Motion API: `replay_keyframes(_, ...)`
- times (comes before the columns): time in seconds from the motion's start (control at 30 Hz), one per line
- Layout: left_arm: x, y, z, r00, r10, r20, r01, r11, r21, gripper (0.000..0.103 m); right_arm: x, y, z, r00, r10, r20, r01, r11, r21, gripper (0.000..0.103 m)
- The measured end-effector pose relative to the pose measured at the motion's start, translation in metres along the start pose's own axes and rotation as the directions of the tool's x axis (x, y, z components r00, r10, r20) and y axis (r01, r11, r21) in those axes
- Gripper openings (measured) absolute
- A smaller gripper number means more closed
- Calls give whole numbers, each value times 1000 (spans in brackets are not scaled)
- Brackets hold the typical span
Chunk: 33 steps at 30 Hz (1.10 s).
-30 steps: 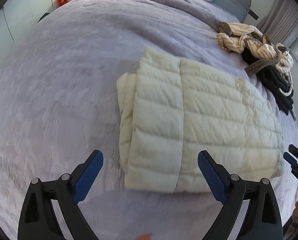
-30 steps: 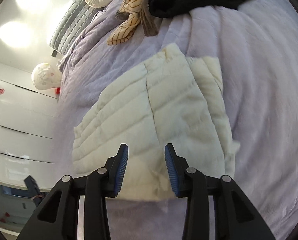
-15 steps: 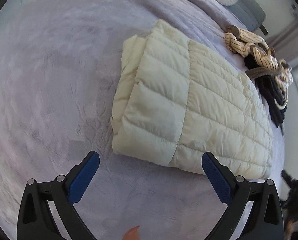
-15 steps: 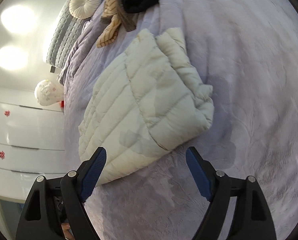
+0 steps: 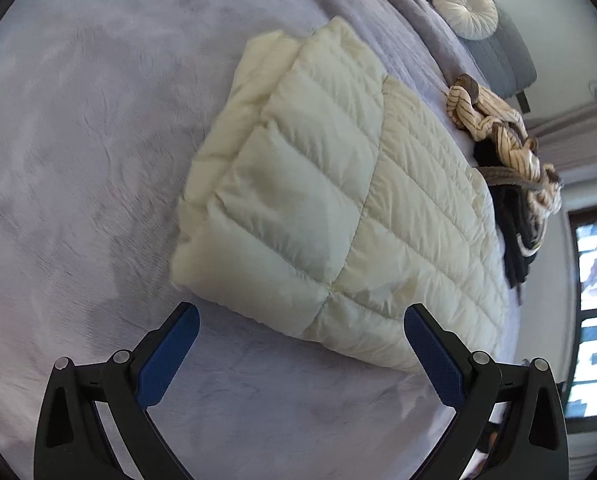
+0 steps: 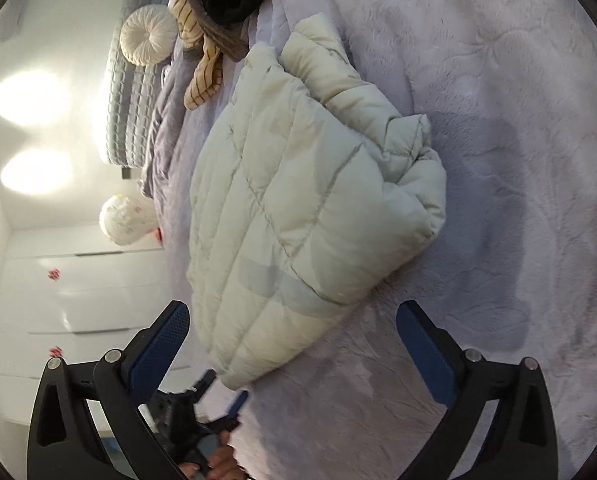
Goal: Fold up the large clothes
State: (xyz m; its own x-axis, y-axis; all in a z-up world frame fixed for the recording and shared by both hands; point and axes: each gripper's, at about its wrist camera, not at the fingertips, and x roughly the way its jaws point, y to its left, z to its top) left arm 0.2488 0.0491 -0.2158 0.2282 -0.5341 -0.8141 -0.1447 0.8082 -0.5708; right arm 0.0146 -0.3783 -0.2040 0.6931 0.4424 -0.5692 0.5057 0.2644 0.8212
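A cream quilted down jacket (image 5: pixel 330 208) lies folded into a thick rectangular bundle in the middle of the lilac plush bedspread (image 5: pixel 78 160), its layers stacked so the bulk sits on itself and does not spring apart. The left gripper (image 5: pixel 301 334) hangs just short of the bundle's near edge with its blue-padded fingers spread wide and nothing between them. The right gripper (image 6: pixel 293 332) is likewise splayed and empty, apart from the cloth, near the bundle's narrow end, where the loose folded layers (image 6: pixel 410 168) bunch. With both claws free of the fabric, the fold looks finished or nearly so. A heap of striped beige and black clothes (image 5: pixel 510 152) sits beyond the jacket, likely waiting its turn, and a round white pleated cushion (image 5: pixel 464 7) rests near the grey quilted headboard (image 6: pixel 132 92).
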Motion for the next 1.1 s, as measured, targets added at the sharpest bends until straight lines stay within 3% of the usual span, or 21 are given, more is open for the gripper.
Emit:
replay_keyframes(0.17,10,2,11,998,-54,29,55,998,-38,103,9,-11,8,997,75,17,-77,995,70,103)
replay_keyframes(0.4,21,6,31,996,-50,68,55,995,-80,103,31,-23,26,987,156,44,-161,976,144,103)
replay_keyframes(0.6,30,8,46,994,-31,108,41,995,-93,102,42,-27,42,984,174,41,-179,966,185,99)
replay_keyframes(0.67,29,6,50,993,-18,117,28,996,-82,86,44,-29,45,985,167,35,-170,963,208,77)
replay_keyframes(0.7,30,5,53,994,-27,110,35,997,-70,70,44,-30,45,987,160,28,-162,962,220,65)
replay_keyframes(0.73,28,5,53,994,-43,103,49,997,-63,54,46,-33,45,986,163,23,-164,958,234,61)
replay_keyframes(0.8,24,2,54,993,-61,99,65,997,-36,42,47,-36,45,983,185,20,-184,951,247,42)
replay_keyframes(0.93,8,-8,53,991,-84,109,81,996,28,35,44,-35,42,968,248,21,-246,938,243,31)
replay_keyframes(1.1,-13,-10,43,990,-105,99,100,994,54,35,33,-29,36,955,297,14,-293,930,220,30)
